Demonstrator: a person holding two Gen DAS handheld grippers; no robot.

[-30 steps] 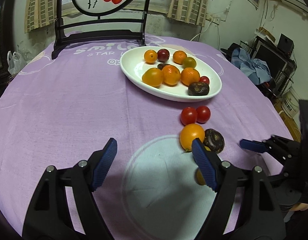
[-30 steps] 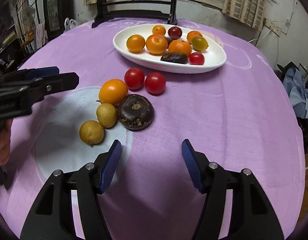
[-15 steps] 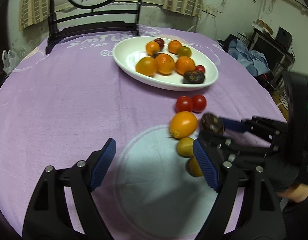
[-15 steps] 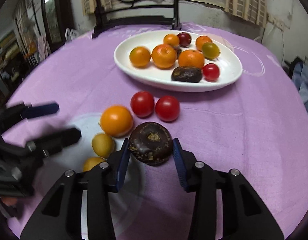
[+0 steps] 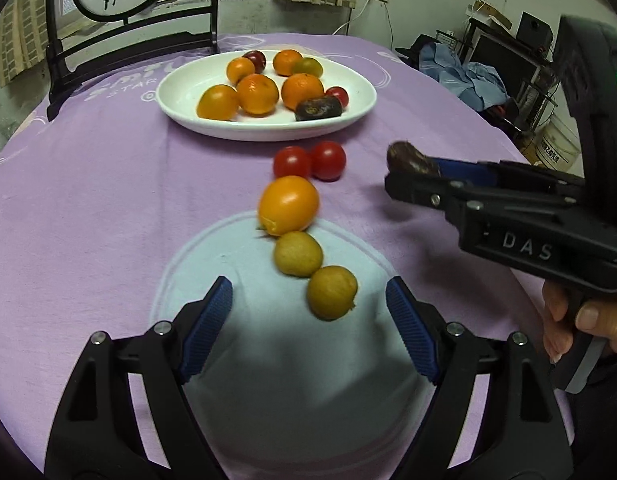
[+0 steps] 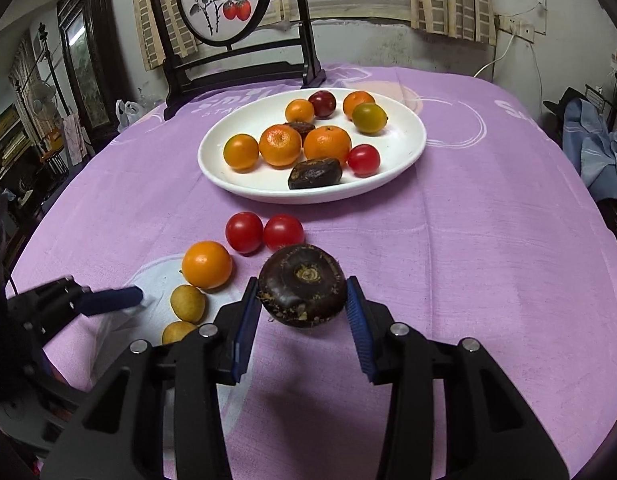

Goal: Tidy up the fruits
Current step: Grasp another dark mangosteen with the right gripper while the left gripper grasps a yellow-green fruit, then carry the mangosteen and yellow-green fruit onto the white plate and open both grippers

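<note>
Nearest to me, the left gripper (image 5: 308,312) hangs with its blue pads spread wide and nothing between them, over a pale round patch on the purple tablecloth (image 5: 88,208). Just beyond its tips lie two small yellow-brown fruits (image 5: 332,292), one behind the other and close together, and past those an orange fruit (image 5: 289,205) touching the farther of them. To the right, the right gripper (image 6: 302,304) is clamped on a dark brown, rough-skinned fruit (image 6: 302,290), its pads pressing both sides; from the left camera that fruit sits clear above the cloth with a blurred shadow under it. The black body of that gripper carries the raised letters "DAS", and a hand (image 5: 580,320) wraps its handle at the right edge. Next come two red tomatoes (image 5: 309,160) touching side by side, lying between the orange fruit and the white oval plate (image 5: 180,100). The plate holds several orange fruits, a green-yellow one, a dark red plum-like one, one small red tomato and a dark brown fruit near its front rim. White print on the cloth beside the plate reads partly "STAR"; the rest is cut off by the plate. At the far edge stands a dark wooden stand (image 6: 236,68) with a round painted panel (image 6: 224,0) of red fruit and leaves, bearing small characters too fine to read. Curtains hang behind, and blue cloth lies piled far right.
</note>
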